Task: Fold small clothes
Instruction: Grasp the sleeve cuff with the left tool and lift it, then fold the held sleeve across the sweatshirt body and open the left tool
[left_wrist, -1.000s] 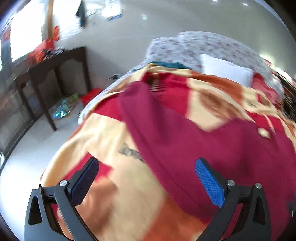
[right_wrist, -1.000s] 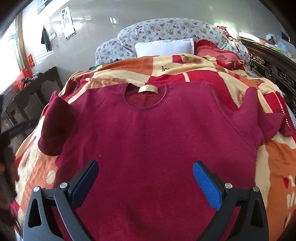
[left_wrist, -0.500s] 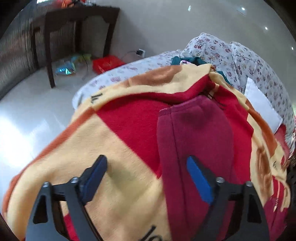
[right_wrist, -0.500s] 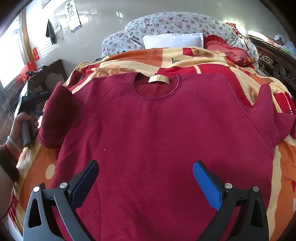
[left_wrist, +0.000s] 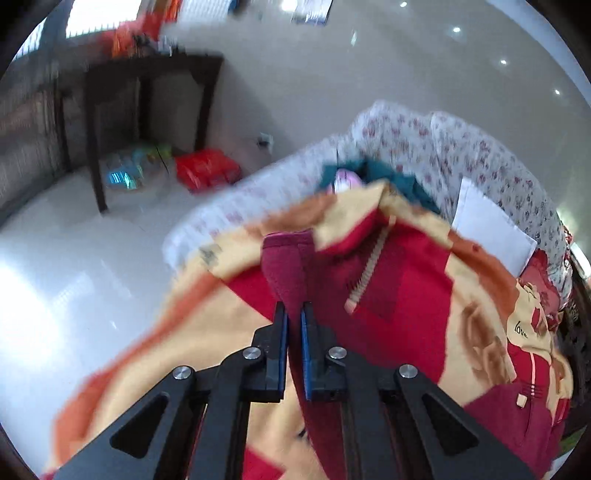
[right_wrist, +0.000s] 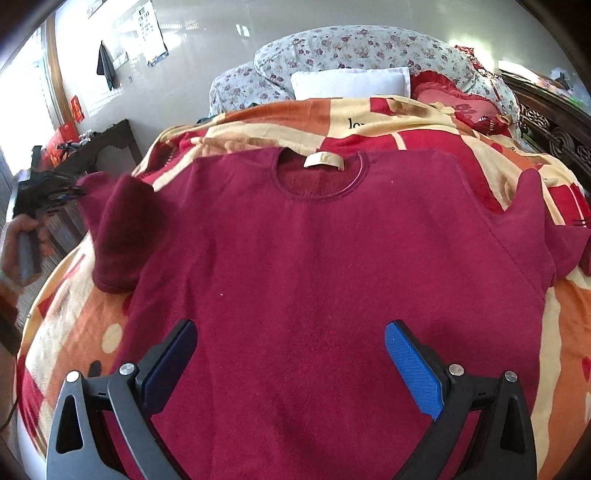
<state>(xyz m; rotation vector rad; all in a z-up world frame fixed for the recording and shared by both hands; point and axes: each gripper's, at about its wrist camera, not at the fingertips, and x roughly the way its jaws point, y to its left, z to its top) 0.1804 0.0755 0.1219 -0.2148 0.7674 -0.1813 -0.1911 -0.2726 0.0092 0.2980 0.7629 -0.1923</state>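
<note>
Right up close, the right gripper (right_wrist: 290, 354) hangs with its jaws spread wide over the lower body of the maroon sweatshirt (right_wrist: 332, 266), gripping nothing. The sweatshirt lies face-up and flat across the patterned blanket (right_wrist: 424, 125), neck label (right_wrist: 324, 161) toward the pillows.

Over on the left, the left gripper (left_wrist: 293, 321) is clamped tight on the sleeve (left_wrist: 286, 269), blue pads (left_wrist: 283, 332) pinching a narrow ridge of fabric near the cuff, and in the right wrist view that sleeve (right_wrist: 122, 229) stands lifted off the bed.

The risk, as I read it: that bite looks thin, so a brisk pull across the chest could let the cuff slide out. And with nothing pinning the body, a pull might drag the whole sweatshirt sideways and rumple it. The soft blanket underneath could bunch too.

Further back, the white pillow (right_wrist: 351, 83) and floral bedding (right_wrist: 351, 48) sit well apart, no trouble there.
</note>
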